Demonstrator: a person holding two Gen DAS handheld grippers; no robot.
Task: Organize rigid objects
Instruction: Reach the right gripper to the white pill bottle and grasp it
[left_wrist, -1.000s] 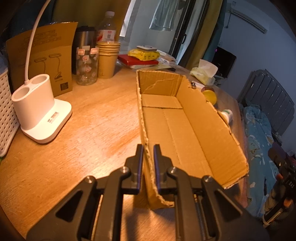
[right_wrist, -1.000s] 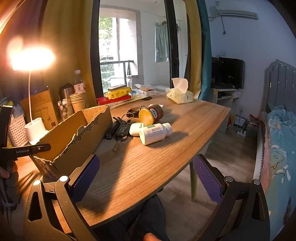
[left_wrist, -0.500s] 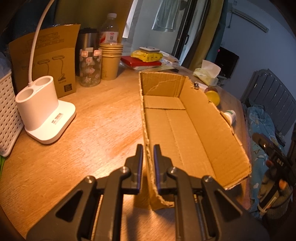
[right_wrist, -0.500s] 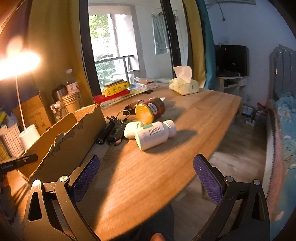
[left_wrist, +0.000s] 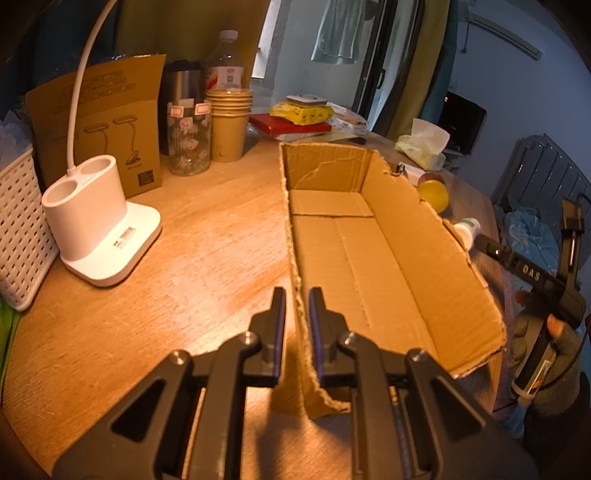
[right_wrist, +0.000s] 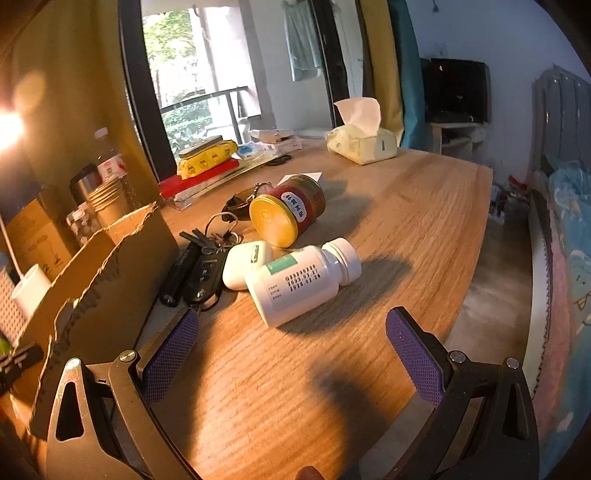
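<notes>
1. The wooden table (right_wrist: 417, 206) carries everything; the landmark on it is the long open cardboard box (left_wrist: 369, 258), which lies empty with torn edges.
2. To the left of the box stand a white lamp base (left_wrist: 96, 229), a brown carton (left_wrist: 110, 122), a patterned glass jar (left_wrist: 189, 144) and a stack of paper cups (left_wrist: 229, 125).
3. Beyond the far end of the box lie a red book (left_wrist: 291, 123) with a yellow pack (left_wrist: 301, 110) on it, and a tissue pack (right_wrist: 364, 138).
4. To the right of the box, on its outer side, lie the things to sort: a white pill bottle (right_wrist: 299, 282) on its side, a small white case (right_wrist: 245, 264) touching it, a yellow-lidded jar (right_wrist: 288, 210) tipped over, and a key bunch (right_wrist: 199, 266) just beside the box wall.
5. The left tool (left_wrist: 296, 306) straddles the box's near left wall; its jaws are opening, and the gap between its pads and the cardboard shows it no longer pinches.
6. The right tool (right_wrist: 291, 343) stands wide open and empty, near the pill bottle but apart from it.
</notes>
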